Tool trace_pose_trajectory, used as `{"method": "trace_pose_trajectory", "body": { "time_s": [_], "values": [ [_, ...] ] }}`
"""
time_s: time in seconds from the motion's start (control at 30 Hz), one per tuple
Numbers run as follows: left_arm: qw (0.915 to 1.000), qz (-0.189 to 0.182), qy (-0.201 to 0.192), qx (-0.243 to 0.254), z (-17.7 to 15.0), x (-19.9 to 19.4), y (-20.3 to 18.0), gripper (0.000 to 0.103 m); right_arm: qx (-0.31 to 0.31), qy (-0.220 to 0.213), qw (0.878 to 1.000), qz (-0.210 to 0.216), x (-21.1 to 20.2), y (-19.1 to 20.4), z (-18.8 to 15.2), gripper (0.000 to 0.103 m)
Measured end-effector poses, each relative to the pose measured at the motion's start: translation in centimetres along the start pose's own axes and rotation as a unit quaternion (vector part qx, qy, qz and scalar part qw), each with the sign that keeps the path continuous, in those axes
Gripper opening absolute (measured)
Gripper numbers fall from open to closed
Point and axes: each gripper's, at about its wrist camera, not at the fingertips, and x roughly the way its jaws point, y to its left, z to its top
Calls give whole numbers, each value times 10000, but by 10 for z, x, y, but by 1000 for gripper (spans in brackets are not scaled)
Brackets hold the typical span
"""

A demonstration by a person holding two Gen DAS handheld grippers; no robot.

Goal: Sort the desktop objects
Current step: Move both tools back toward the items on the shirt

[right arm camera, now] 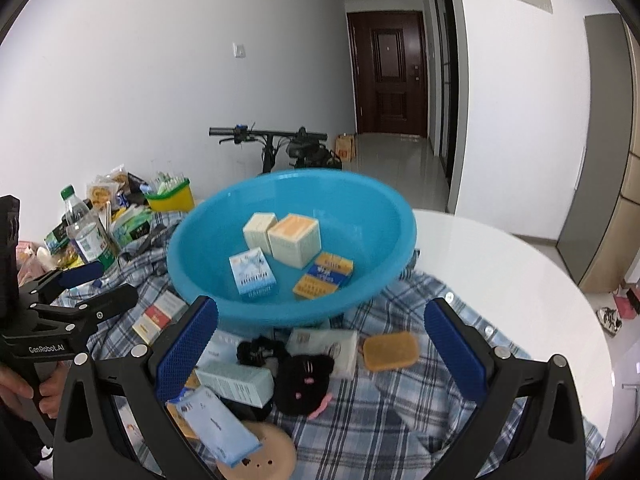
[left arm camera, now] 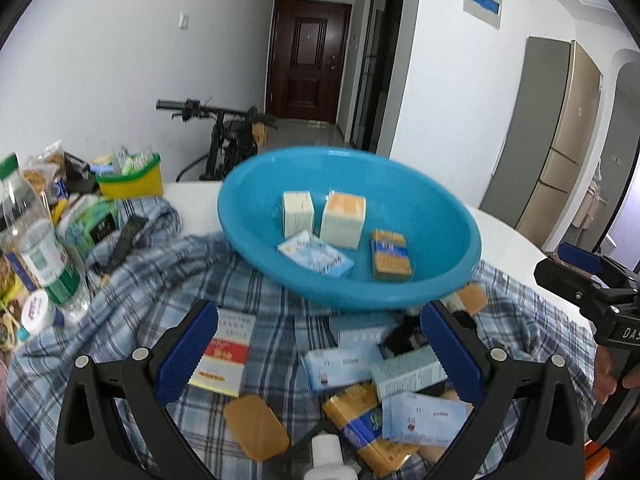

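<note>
Closest in, both grippers hang over a blue plaid cloth [right arm camera: 400,408] with their blue-padded fingers spread wide and nothing between them. Under the left gripper [left arm camera: 320,344] lies a loose heap of small packets: a red-and-white box [left arm camera: 224,354] just inside its left finger, a flat tan pad [left arm camera: 256,426], a yellow-and-blue carton [left arm camera: 360,420] and several pale blue boxes [left arm camera: 348,362] overlapping each other. A white bottle cap [left arm camera: 326,450] pokes up at the bottom edge. Under the right gripper [right arm camera: 320,348] sit a black plush toy [right arm camera: 304,378], a light teal box [right arm camera: 236,382], a tilted blue-white packet [right arm camera: 218,428] and, a little apart to the right, a tan sponge [right arm camera: 390,350].

Just beyond the heap stands the blue basin [right arm camera: 384,216], resting on the cloth. Inside it are two cream cube boxes [right arm camera: 294,240] side by side, a blue-white box [right arm camera: 254,274] and a yellow-blue packet [right arm camera: 322,274]; the printing is too blurred to read.

Left of the basin, a water bottle [left arm camera: 40,240], snack bags and a yellow-green bin [left arm camera: 132,178] crowd the white table [right arm camera: 500,264]. Farther back, a bicycle [right arm camera: 276,142] leans by the wall, and a dark door [right arm camera: 390,72] closes the hallway
</note>
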Motion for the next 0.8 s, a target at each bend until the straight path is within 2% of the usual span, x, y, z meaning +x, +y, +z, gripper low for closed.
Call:
{"method": "trace_pose_trajectory", "body": {
  "time_s": [0.47,0.63,0.8],
  "values": [
    [9986,-30,496,202,-25,23,-11,103,94,476,9988,51,21,-6,-29,103],
    [9972,-127,666,321,-26,30,-20,103,79,557,9984,46,25,-7,-33,103],
    [9937,-374,954,446,-29,43,-35,103,95,598,9982,-30,26,-15,-36,103]
  ]
}}
